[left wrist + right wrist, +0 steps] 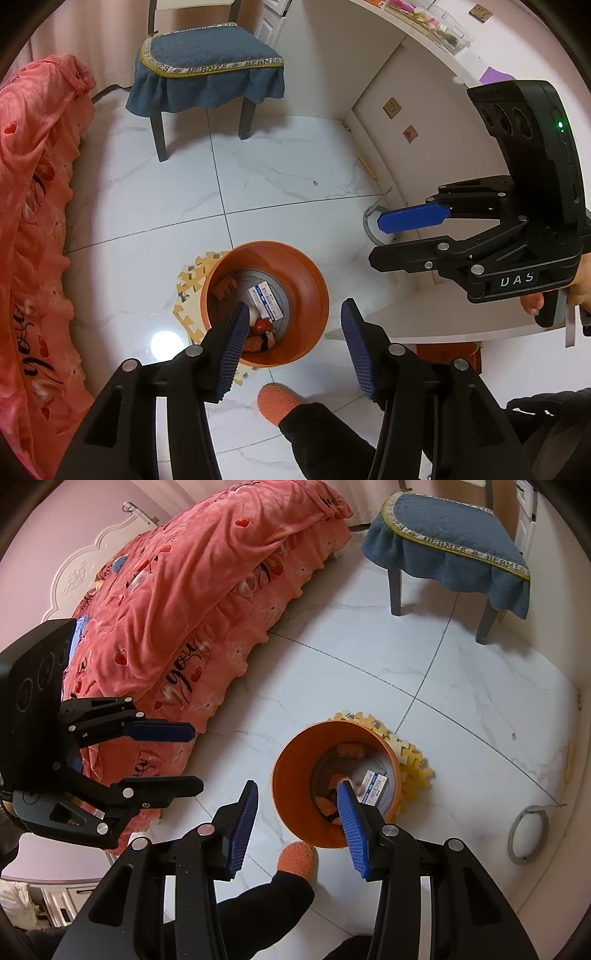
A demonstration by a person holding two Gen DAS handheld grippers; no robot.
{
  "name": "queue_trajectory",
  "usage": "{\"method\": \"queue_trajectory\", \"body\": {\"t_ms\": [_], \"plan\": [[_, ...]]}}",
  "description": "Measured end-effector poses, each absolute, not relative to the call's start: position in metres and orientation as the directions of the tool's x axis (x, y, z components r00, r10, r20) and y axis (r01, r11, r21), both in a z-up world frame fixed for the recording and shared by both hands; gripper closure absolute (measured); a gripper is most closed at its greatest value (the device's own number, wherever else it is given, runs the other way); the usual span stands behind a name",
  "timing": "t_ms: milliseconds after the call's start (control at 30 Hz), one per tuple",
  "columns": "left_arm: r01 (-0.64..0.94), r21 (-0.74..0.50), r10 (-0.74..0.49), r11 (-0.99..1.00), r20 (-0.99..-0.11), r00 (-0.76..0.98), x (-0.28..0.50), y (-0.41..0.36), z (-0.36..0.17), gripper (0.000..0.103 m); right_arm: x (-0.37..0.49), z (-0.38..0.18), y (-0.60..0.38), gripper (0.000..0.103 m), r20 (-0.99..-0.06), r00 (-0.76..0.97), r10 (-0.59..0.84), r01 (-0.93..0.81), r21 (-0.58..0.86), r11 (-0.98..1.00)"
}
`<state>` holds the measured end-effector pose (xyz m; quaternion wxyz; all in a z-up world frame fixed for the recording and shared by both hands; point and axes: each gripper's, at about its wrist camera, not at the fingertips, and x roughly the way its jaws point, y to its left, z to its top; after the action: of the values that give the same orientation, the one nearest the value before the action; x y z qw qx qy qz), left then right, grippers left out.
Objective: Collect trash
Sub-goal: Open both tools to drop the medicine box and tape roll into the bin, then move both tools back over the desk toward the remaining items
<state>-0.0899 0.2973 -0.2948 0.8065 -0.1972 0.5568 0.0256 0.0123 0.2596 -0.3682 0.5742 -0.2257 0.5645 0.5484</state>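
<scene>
Now you hold both the left gripper and right gripper with fingers parted and empty above the round orange plastic bin on the white tiled floor, scraps inside, so next find more trash.

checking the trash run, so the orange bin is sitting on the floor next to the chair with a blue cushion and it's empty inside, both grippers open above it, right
Not quite: the orange bin is not empty. The left wrist view shows a white labelled box and other scraps at its bottom. The rest holds: it stands on the floor, near the chair with the blue cushion, with the left gripper and right gripper open above it.
</scene>
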Motion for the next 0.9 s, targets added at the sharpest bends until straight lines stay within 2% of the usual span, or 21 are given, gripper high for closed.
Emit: {"method": "queue_trajectory", "body": {"t_ms": [267, 300, 333, 367, 400, 467, 500, 533, 600, 700, 900], "plan": [[-0.252, -0.282, -0.175, 0.926, -0.91, 0.376, -0.088, 0.291, -0.284, 0.05, 0.014, -0.35, 0.25, 0.057, -0.889, -0.237, 0.391, -0.884, 0.364, 0.294], [-0.25, -0.281, -0.174, 0.926, -0.909, 0.378, -0.088, 0.288, -0.279, 0.046, 0.013, -0.344, 0.248, 0.057, -0.886, -0.236, 0.399, -0.885, 0.366, 0.288], [-0.248, -0.281, -0.173, 0.927, -0.908, 0.382, -0.089, 0.287, -0.275, 0.039, 0.013, -0.339, 0.246, 0.057, -0.884, -0.233, 0.404, -0.886, 0.364, 0.286], [-0.245, -0.276, -0.166, 0.93, -0.906, 0.389, -0.089, 0.285, -0.269, 0.037, 0.013, -0.333, 0.244, 0.057, -0.884, -0.231, 0.408, -0.887, 0.363, 0.285], [-0.242, -0.273, -0.163, 0.931, -0.905, 0.393, -0.089, 0.282, -0.265, 0.036, 0.012, -0.326, 0.242, 0.055, -0.882, -0.231, 0.411, -0.888, 0.364, 0.282], [-0.231, -0.272, -0.163, 0.934, -0.902, 0.401, -0.09, 0.276, -0.254, 0.034, 0.011, -0.315, 0.236, 0.042, -0.88, -0.225, 0.419, -0.888, 0.362, 0.283], [-0.23, -0.266, -0.158, 0.936, -0.902, 0.401, -0.09, 0.275, -0.249, 0.027, 0.011, -0.306, 0.232, 0.036, -0.876, -0.218, 0.431, -0.888, 0.361, 0.284], [-0.229, -0.255, -0.147, 0.939, -0.903, 0.405, -0.09, 0.271, -0.242, 0.023, 0.011, -0.299, 0.229, 0.035, -0.871, -0.219, 0.44, -0.888, 0.364, 0.28], [-0.223, -0.25, -0.142, 0.942, -0.901, 0.411, -0.09, 0.267, -0.233, 0.021, 0.012, -0.283, 0.221, 0.03, -0.868, -0.205, 0.452, -0.891, 0.356, 0.281], [-0.219, -0.227, -0.123, 0.949, -0.905, 0.407, -0.089, 0.259, -0.218, 0.016, 0.012, -0.259, 0.204, 0.028, -0.857, -0.196, 0.477, -0.891, 0.359, 0.278], [-0.156, -0.182, -0.099, 0.971, -0.897, 0.431, -0.081, 0.239, -0.176, 0.015, 0.017, -0.21, 0.162, 0.026, -0.837, -0.169, 0.521, -0.903, 0.344, 0.259]]}}
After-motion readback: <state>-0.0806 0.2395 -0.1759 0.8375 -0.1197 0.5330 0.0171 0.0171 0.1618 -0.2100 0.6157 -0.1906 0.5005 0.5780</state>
